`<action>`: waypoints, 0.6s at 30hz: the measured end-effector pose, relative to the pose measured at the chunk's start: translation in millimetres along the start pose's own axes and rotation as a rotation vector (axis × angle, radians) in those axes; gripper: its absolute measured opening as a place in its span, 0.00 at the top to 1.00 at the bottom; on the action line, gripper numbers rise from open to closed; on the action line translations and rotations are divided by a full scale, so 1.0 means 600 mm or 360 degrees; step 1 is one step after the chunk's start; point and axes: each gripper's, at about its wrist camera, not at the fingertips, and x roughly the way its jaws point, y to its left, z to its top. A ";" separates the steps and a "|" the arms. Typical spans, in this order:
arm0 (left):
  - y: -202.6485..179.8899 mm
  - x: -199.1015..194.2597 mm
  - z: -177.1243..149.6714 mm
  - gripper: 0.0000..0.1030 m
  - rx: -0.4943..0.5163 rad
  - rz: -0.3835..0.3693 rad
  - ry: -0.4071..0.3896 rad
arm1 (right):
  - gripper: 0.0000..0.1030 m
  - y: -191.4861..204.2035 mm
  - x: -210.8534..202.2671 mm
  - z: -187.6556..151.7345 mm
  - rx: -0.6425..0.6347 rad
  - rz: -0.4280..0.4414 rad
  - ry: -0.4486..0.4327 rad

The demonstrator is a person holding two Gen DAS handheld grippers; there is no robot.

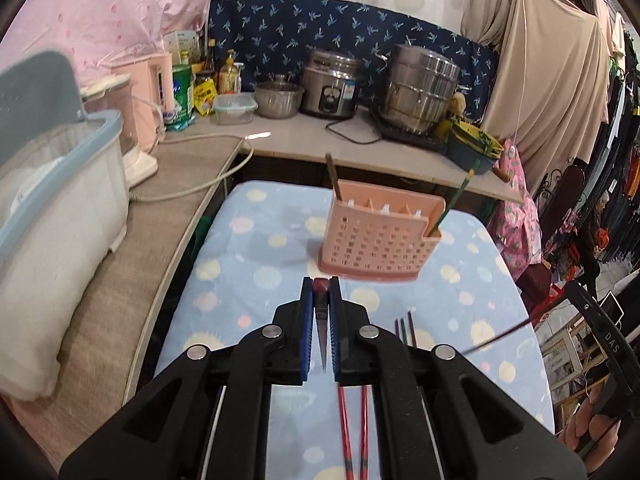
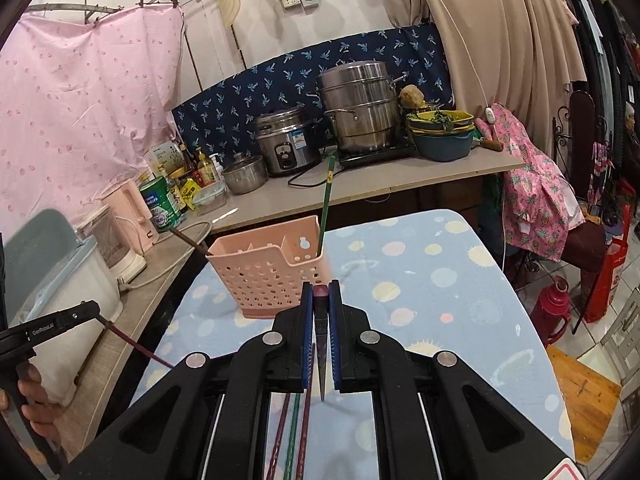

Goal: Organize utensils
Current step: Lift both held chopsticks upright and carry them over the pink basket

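Observation:
A pink perforated utensil holder [image 1: 380, 236] [image 2: 272, 272] stands on the blue dotted table cover. A brown chopstick [image 1: 333, 176] [image 2: 188, 240] leans in its left end and a green chopstick [image 1: 456, 200] [image 2: 326, 204] in its right end. My left gripper [image 1: 321, 286] is shut on a dark red chopstick [image 1: 321, 320], short of the holder. My right gripper [image 2: 321, 290] is shut on a dark purple chopstick [image 2: 321, 344]. Red chopsticks [image 1: 352, 428] lie on the cover under my left gripper. Several more chopsticks [image 2: 294, 432] lie under my right gripper.
A counter [image 1: 280, 140] behind holds a rice cooker [image 1: 330, 84], a steel steamer pot [image 1: 420, 88], bowls, bottles and a pink kettle [image 1: 148, 96]. A white tub [image 1: 52, 184] sits at left. The table cover [image 2: 440, 280] drops off at right toward a red flask [image 2: 550, 308].

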 end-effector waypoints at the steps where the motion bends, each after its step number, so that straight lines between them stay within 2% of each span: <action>1: -0.003 0.001 0.010 0.93 0.0001 -0.0008 -0.0011 | 0.93 0.002 0.003 0.011 0.0001 0.0006 -0.0012; 8: -0.022 -0.008 0.091 0.93 -0.0010 -0.0080 -0.0120 | 0.93 0.020 0.008 0.090 -0.0003 0.0083 -0.0126; 18: -0.066 -0.031 0.221 0.93 -0.0027 -0.0150 -0.0375 | 0.93 0.067 0.014 0.238 0.0011 0.0213 -0.0372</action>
